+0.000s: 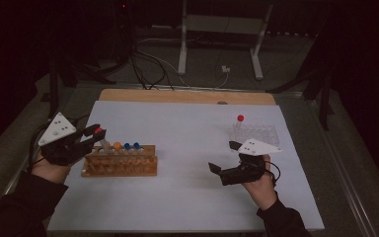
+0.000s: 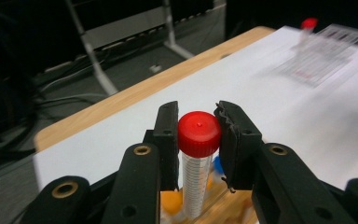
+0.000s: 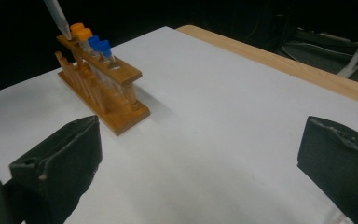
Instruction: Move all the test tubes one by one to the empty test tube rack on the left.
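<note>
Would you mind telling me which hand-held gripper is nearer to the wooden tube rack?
Left. The left hand-held gripper is right above the wooden tube rack's left end, shut on a red-capped tube. The right hand-held gripper hangs open well to the rack's right.

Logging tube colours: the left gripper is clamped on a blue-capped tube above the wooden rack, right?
Not quite: the left gripper is clamped on a red-capped tube, as the left gripper view shows. It is above the wooden rack.

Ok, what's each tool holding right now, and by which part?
The left tool grips a red-capped tube by its cap, above the wooden rack. The right tool is open and holds nothing.
</note>
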A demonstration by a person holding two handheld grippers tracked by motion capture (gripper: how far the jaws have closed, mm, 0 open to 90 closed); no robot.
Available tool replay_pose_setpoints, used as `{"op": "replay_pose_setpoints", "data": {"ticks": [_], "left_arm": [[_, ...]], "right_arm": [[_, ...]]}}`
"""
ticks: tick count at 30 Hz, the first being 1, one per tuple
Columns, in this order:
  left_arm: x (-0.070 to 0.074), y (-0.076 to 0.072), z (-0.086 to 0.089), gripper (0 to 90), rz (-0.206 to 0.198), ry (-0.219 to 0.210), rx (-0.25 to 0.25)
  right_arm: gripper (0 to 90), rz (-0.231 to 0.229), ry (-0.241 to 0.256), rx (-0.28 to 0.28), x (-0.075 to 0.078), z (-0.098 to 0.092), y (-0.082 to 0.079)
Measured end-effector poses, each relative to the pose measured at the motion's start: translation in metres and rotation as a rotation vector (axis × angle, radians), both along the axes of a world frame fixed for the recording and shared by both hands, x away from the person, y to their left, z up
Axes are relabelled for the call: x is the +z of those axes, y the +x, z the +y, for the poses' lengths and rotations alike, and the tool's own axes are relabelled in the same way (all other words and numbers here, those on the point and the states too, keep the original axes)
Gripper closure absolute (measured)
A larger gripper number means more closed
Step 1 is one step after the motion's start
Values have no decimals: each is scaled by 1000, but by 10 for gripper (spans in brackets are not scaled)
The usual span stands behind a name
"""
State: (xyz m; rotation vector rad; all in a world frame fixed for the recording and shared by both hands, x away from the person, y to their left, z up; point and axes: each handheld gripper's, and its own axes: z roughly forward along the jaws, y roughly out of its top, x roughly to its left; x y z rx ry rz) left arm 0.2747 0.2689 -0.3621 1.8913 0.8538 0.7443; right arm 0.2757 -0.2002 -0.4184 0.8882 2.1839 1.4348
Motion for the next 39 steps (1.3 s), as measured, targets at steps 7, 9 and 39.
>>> {"op": "replay_pose_setpoints", "data": {"ticks": [7, 9, 39], "left_arm": [[-8, 5, 16, 716, -5, 2, 68], [-12, 7, 18, 716, -7, -4, 79], [-70, 23, 18, 715, 106, 14, 93]], "right_arm": [[0, 9, 5, 5, -1, 0, 0], [0, 10, 5, 4, 0, 0, 0], [0, 13, 12, 9, 1, -3, 1]]}}
